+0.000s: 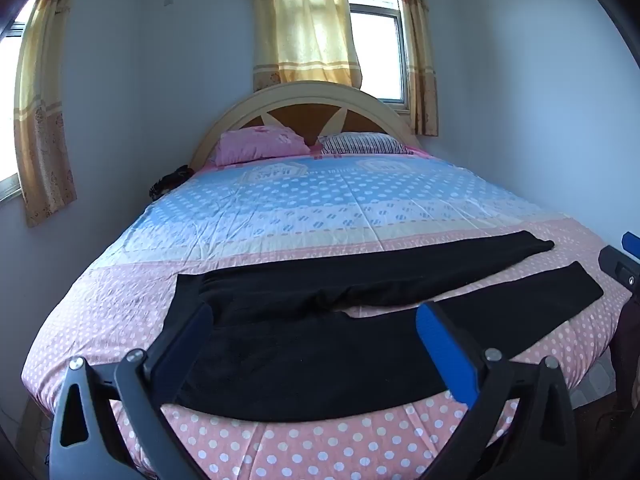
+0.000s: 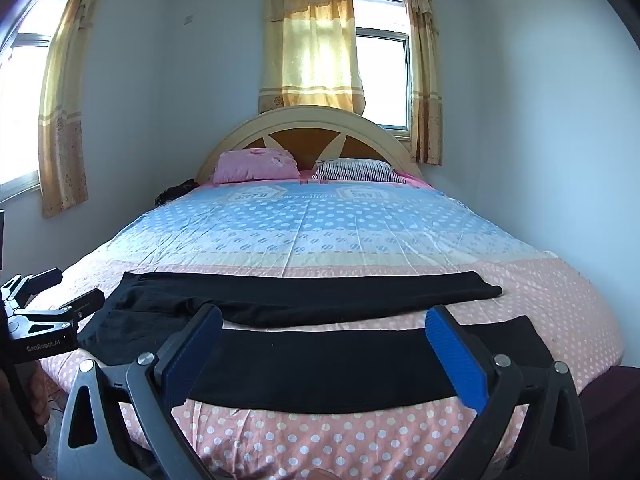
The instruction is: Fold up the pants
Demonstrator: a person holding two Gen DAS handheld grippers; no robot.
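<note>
Black pants [image 1: 320, 344] lie flat across the near, pink polka-dot end of the bed, waist to the left, both legs spread apart toward the right. My left gripper [image 1: 316, 344] is open and empty, held over the waist and near leg. In the right wrist view the pants [image 2: 320, 364] lie the same way. My right gripper [image 2: 326, 344] is open and empty over the near leg. The left gripper also shows at that view's left edge [image 2: 60, 304]. Part of the right gripper shows at the left wrist view's right edge [image 1: 624, 260].
The bed [image 1: 280, 208] has a blue and pink dotted sheet, a pink pillow [image 1: 260, 146] and a striped pillow [image 1: 364, 144] by the arched headboard. A dark item [image 1: 170, 184] lies at the far left bed edge. White walls and curtained windows surround the bed.
</note>
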